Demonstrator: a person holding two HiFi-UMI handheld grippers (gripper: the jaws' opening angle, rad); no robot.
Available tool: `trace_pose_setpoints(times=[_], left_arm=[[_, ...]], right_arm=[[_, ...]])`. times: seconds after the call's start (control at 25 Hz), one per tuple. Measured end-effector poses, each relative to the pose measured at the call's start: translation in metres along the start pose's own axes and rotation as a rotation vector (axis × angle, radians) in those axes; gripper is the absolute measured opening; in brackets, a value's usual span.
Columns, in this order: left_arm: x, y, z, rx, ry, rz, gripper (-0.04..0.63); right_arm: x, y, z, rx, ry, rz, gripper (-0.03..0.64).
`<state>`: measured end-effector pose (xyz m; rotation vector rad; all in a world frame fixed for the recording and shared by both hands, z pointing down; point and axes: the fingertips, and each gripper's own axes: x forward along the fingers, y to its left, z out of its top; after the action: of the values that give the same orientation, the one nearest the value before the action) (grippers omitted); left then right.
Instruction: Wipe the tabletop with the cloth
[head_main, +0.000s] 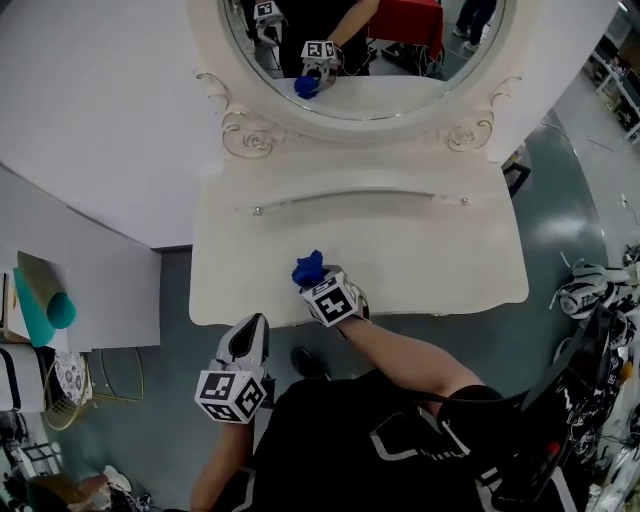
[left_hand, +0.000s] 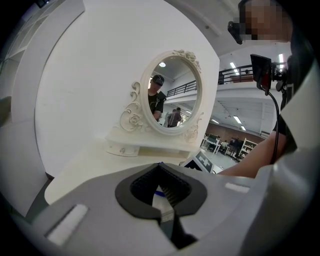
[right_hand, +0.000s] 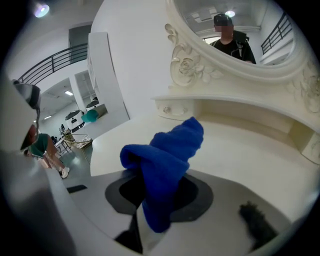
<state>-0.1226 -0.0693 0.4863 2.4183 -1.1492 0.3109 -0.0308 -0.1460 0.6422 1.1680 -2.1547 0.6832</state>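
Observation:
The blue cloth (head_main: 308, 270) is bunched up in my right gripper (head_main: 313, 284), which is shut on it near the front edge of the cream tabletop (head_main: 430, 255). In the right gripper view the cloth (right_hand: 167, 162) stands up out of the jaws of the right gripper (right_hand: 150, 202) above the tabletop (right_hand: 245, 157). My left gripper (head_main: 252, 335) hangs off the table, below its front left corner, over the floor. In the left gripper view the left gripper (left_hand: 162, 192) has its jaws shut with nothing held, facing the tabletop (left_hand: 92, 167).
An oval mirror (head_main: 365, 60) in a carved frame stands at the table's back above a low drawer shelf (head_main: 360, 195). A white wall panel (head_main: 90, 120) runs along the left. A teal object (head_main: 50, 305) and a wire basket (head_main: 70, 385) lie left; gear and cables (head_main: 590, 285) right.

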Motion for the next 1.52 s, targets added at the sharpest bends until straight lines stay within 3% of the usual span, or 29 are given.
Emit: trace_pose_setpoints(times=[0.44,0.96,1.52], left_arm=[[0.055,-0.068,0.009,0.065,0.035,-0.138,0.009],[0.11,-0.142,0.008,0.114,0.071,-0.246,0.009],[0.155,-0.227,0.0,0.163,0.095,-0.385,0.009]], right_arm=[[-0.061,-0.083,-0.044,0.027,0.003,-0.104,0.124],[-0.126,-0.153,-0.093,0.144,0.005,-0.182,0.124],[-0.207,-0.232,-0.155,0.293,-0.053,-0.339,0.124]])
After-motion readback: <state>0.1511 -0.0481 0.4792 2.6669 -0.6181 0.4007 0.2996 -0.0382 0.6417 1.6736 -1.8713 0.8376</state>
